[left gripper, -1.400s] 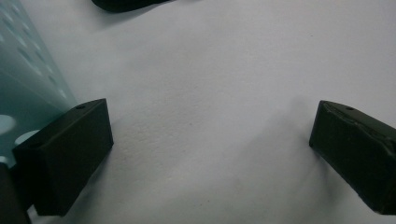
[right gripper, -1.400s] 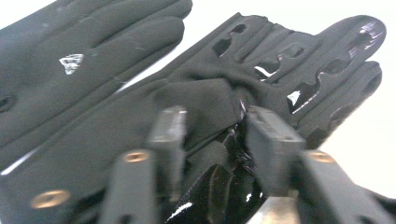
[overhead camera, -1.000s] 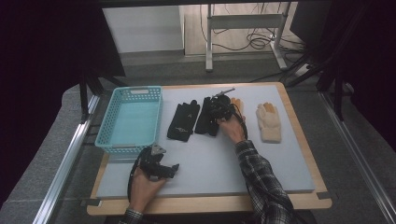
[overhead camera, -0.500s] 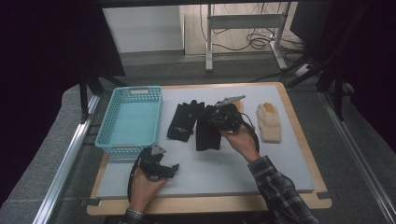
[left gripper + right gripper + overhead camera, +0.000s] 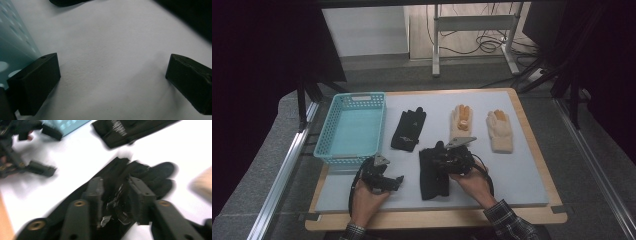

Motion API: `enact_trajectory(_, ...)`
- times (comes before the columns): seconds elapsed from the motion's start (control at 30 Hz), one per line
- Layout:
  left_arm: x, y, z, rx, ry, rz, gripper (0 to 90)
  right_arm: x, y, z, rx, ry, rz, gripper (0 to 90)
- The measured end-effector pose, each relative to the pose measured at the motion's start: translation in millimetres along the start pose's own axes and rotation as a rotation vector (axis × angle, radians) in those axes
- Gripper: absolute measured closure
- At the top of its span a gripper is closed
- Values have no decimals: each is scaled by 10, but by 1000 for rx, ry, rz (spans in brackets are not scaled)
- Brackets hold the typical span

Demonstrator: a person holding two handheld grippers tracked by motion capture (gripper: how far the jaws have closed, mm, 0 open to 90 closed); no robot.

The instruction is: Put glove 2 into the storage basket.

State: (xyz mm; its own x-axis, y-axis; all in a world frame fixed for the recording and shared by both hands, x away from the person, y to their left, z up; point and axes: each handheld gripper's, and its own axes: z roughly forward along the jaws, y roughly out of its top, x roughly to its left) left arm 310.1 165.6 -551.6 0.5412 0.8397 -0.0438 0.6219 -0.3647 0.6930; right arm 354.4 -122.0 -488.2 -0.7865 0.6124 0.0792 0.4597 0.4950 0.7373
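Observation:
A black glove [image 5: 431, 175] lies on the white mat [image 5: 512, 170] near the front edge, fingers pointing away. My right gripper [image 5: 439, 162] sits over it. In the right gripper view the jaws [image 5: 113, 190] have just been opening and stand apart, with the glove [image 5: 155, 173] lying loose under and between them. A second black glove [image 5: 408, 129] lies farther back beside the blue basket [image 5: 348, 156]. My left gripper [image 5: 394, 180] rests on the mat in front of the basket. Its jaws [image 5: 112, 72] are wide open over bare mat, the basket wall [image 5: 12, 42] at their left.
Two tan gloves with orange fingertips [image 5: 460, 121] [image 5: 500, 131] lie at the back right of the mat. The basket has nothing in it. A wooden board edge [image 5: 532, 215] frames the mat. Metal rails run along both sides of the table.
My right hand has dragged the black glove from beside the other black glove toward the front edge. Its jaws have parted from the fabric. The left hand has stayed where it was.

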Motion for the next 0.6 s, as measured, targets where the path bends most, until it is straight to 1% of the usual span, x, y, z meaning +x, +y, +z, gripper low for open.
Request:
enact_trajectory(0.03, -3, 0, 2, -3, -1, -5, 0, -33, 19, -29, -14, -16, 4, 592)
enact_trajectory(0.07, -3, 0, 3, -3, 0, -5, 0, -141, 70, -103, -34, -42, 14, 596)
enact_trajectory(0.17, -2, 0, 2, -2, -1, -5, 0, -246, 97, -148, -35, -55, 28, 606)
enact_trajectory(0.23, -4, -1, 2, -2, -1, -7, 0, -272, 99, -145, -34, -58, 26, 608)
enact_trajectory(0.3, -3, -1, 1, 0, -2, -5, 0, -332, 113, -88, -22, -44, 24, 609)
enact_trajectory(0.4, -3, -1, 1, 0, -2, -5, 0, -378, 166, 20, -8, -33, 20, 615)
enact_trajectory(0.43, -3, -1, 1, 0, -2, -5, 0, -378, 166, 20, -8, -33, 20, 615)
enact_trajectory(0.47, -2, -1, 1, 0, -2, -5, 0, -403, 227, 110, -1, -35, 18, 611)
enact_trajectory(0.53, -1, 0, 0, 1, -2, -4, 0, -427, 306, 211, 1, -32, 22, 598)
enact_trajectory(0.57, -1, 0, 0, 1, -2, -4, 0, -427, 306, 211, 1, -32, 22, 598)
enact_trajectory(0.6, -1, -1, 0, 1, -2, -4, 0, -453, 407, 333, 6, -27, 27, 581)
